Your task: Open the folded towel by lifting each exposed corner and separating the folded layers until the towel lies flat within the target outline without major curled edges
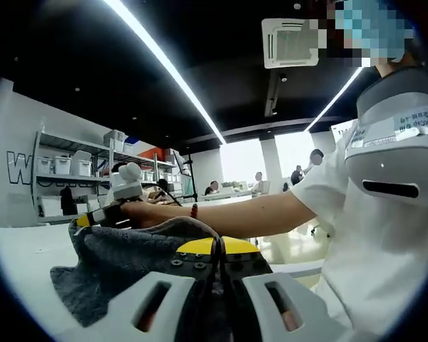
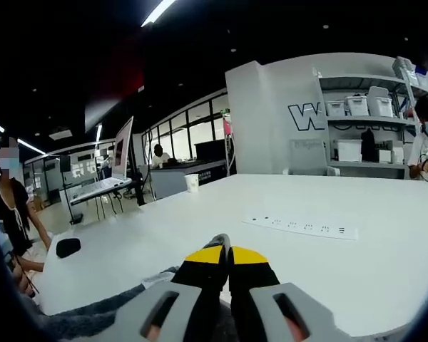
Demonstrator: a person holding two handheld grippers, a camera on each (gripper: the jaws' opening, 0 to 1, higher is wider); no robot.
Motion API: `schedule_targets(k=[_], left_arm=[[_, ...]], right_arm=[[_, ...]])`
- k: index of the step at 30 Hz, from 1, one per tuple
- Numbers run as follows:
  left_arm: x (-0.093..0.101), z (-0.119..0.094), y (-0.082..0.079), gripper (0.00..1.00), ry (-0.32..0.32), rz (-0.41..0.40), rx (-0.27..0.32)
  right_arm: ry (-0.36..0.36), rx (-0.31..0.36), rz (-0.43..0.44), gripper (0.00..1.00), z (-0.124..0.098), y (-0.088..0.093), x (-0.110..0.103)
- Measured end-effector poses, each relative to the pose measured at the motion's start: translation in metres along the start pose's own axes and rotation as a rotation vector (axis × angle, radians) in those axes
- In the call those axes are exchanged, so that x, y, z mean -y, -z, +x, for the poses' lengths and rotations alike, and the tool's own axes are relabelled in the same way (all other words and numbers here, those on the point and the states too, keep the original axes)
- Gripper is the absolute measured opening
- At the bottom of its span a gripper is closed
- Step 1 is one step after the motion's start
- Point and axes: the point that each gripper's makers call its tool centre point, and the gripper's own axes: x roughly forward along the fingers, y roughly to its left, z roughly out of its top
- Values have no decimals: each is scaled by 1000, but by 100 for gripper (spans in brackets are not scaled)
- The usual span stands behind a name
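Above the white worktop, both tools grasp the grey towel: left tool and right tool clenched on cloth. Uneven pulling could slip a corner free.

the grey terry towel bunches in front of the left gripper, whose closed jaw tips sink into the cloth, so the pinch point is hidden. the towel's lower folds run behind the jaws and out of frame. beyond it, the right gripper is mostly covered by the person's hand; its jaw state cannot be read there. in the right gripper view, the towel is cut off at the bottom edge beside the right gripper, and the markings on the long white strip ahead are too small to read.
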Motion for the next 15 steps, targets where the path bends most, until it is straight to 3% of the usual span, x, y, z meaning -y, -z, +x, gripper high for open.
schedule_targets(k=[15], left_arm=[[-4,-13,-12,0,-43,38,0]], right_arm=[[-30,22,2,0,11,-21,-20]])
